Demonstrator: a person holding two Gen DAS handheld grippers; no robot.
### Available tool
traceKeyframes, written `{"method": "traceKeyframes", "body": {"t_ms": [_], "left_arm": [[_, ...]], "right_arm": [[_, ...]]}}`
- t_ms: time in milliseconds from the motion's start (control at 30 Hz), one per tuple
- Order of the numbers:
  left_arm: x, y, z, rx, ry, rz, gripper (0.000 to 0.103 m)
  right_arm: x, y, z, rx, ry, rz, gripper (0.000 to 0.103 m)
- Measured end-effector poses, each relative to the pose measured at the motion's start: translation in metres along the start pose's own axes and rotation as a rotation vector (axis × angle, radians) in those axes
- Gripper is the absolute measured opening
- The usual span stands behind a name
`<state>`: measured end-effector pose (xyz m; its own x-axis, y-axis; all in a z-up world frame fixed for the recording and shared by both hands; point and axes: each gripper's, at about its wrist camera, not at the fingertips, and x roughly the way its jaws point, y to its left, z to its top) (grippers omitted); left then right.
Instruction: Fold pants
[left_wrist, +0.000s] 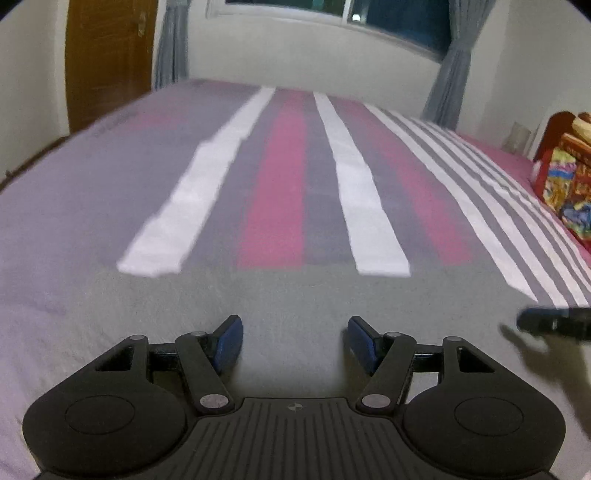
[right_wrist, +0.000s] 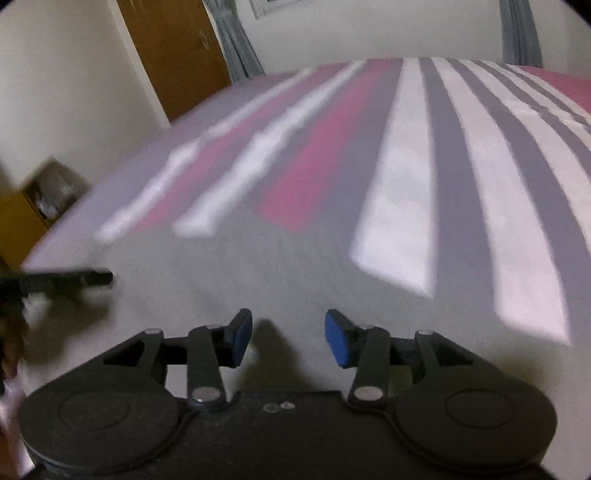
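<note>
Spreading across both views is a bed (left_wrist: 74, 229) under a sheet striped in grey, white and pink. Farthest left stands a brown wooden door (left_wrist: 107, 55), with grey curtains (left_wrist: 171, 40) beside it and a window (left_wrist: 388, 18) along the far wall. A plain light grey cloth (left_wrist: 295, 295) covers the near end of the bed, cutting straight across the stripes; whether this is the pants cannot be told.

Low over that cloth hangs the left gripper (left_wrist: 294, 341), its blue-padded jaws apart with nothing between them. To its right, the right gripper (right_wrist: 288, 338) hovers over the same grey cloth, its jaws likewise apart and empty. At the far right of the left wrist view, colourful packages (left_wrist: 569, 184) sit beside the bed's edge.
</note>
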<state>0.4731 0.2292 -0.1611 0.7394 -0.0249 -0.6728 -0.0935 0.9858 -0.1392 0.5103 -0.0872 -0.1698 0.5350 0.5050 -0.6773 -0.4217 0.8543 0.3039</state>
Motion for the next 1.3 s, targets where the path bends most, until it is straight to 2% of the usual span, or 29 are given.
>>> {"method": "traceKeyframes", "body": {"t_ms": [67, 100, 133, 167, 233, 333, 400, 467, 500, 567, 600, 633, 667, 733, 800, 833, 867, 900, 967, 1033, 1167, 1300], "left_arm": [[0.017, 0.008, 0.003, -0.017, 0.033, 0.004, 0.063], [0.028, 0.009, 0.001, -0.009, 0.064, -0.001, 0.063], [0.033, 0.008, -0.002, 0.017, 0.07, 0.0, 0.063], [0.033, 0.005, -0.003, 0.035, 0.063, 0.006, 0.063], [0.023, 0.002, -0.003, 0.04, 0.059, 0.01, 0.063], [-0.004, 0.0, -0.013, 0.031, 0.018, -0.031, 0.064], [-0.014, 0.003, -0.026, 0.036, 0.019, -0.022, 0.064], [-0.021, 0.007, -0.038, 0.021, 0.03, -0.022, 0.064], [-0.023, 0.009, -0.045, 0.009, 0.037, -0.023, 0.064], [-0.028, 0.014, -0.053, -0.028, 0.041, -0.03, 0.063], [-0.029, 0.016, -0.054, -0.042, 0.04, -0.034, 0.063], [-0.03, 0.016, -0.055, -0.049, 0.043, -0.031, 0.063], [-0.03, 0.015, -0.055, -0.052, 0.049, -0.025, 0.063], [-0.029, 0.013, -0.055, -0.058, 0.063, -0.008, 0.063], [-0.029, 0.009, -0.053, -0.069, 0.076, 0.014, 0.063], [-0.032, 0.007, -0.052, -0.075, 0.078, 0.025, 0.063], [-0.037, 0.005, -0.052, -0.083, 0.073, 0.037, 0.064], [-0.044, 0.004, -0.055, -0.089, 0.055, 0.035, 0.064], [-0.057, 0.003, -0.063, -0.1, 0.015, 0.045, 0.064], [-0.062, 0.006, -0.074, -0.096, 0.022, 0.069, 0.063], [-0.06, -0.001, -0.086, -0.014, 0.059, 0.109, 0.063], [-0.058, -0.002, -0.081, -0.031, 0.08, 0.119, 0.066]], "right_arm": [[0.015, 0.012, 0.014, -0.016, -0.012, 0.022, 0.043], [0.027, 0.014, 0.016, -0.017, 0.003, 0.053, 0.04], [0.041, 0.015, 0.015, -0.019, 0.054, 0.043, 0.039], [0.056, 0.01, 0.014, -0.016, 0.115, -0.009, 0.037], [0.045, -0.003, 0.013, 0.037, 0.098, 0.012, 0.036], [-0.022, -0.027, 0.0, 0.019, -0.024, 0.007, 0.045], [-0.055, -0.06, -0.016, 0.035, -0.03, -0.017, 0.045], [-0.091, -0.104, -0.038, 0.061, -0.028, -0.108, 0.045], [-0.108, -0.129, -0.049, 0.091, -0.022, -0.148, 0.041], [-0.153, -0.187, -0.073, 0.194, -0.041, -0.194, 0.036], [-0.173, -0.214, -0.081, 0.241, -0.063, -0.221, 0.029], [-0.196, -0.241, -0.091, 0.315, -0.1, -0.245, 0.021], [-0.22, -0.273, -0.1, 0.433, -0.147, -0.277, 0.018], [-0.263, -0.319, -0.122, 0.615, -0.23, -0.357, 0.015], [-0.301, -0.345, -0.137, 0.72, -0.25, -0.461, 0.014], [-0.316, -0.345, -0.144, 0.736, -0.284, -0.488, 0.028], [-0.343, -0.341, -0.152, 0.737, -0.357, -0.495, 0.035], [-0.362, -0.337, -0.161, 0.731, -0.415, -0.46, 0.034], [-0.389, -0.33, -0.182, 0.743, -0.465, -0.391, 0.033], [-0.401, -0.322, -0.203, 0.758, -0.497, -0.365, 0.031], [-0.389, -0.316, -0.228, 0.868, -0.516, -0.32, 0.027], [-0.369, -0.325, -0.234, 0.937, -0.507, -0.292, 0.025]]}}
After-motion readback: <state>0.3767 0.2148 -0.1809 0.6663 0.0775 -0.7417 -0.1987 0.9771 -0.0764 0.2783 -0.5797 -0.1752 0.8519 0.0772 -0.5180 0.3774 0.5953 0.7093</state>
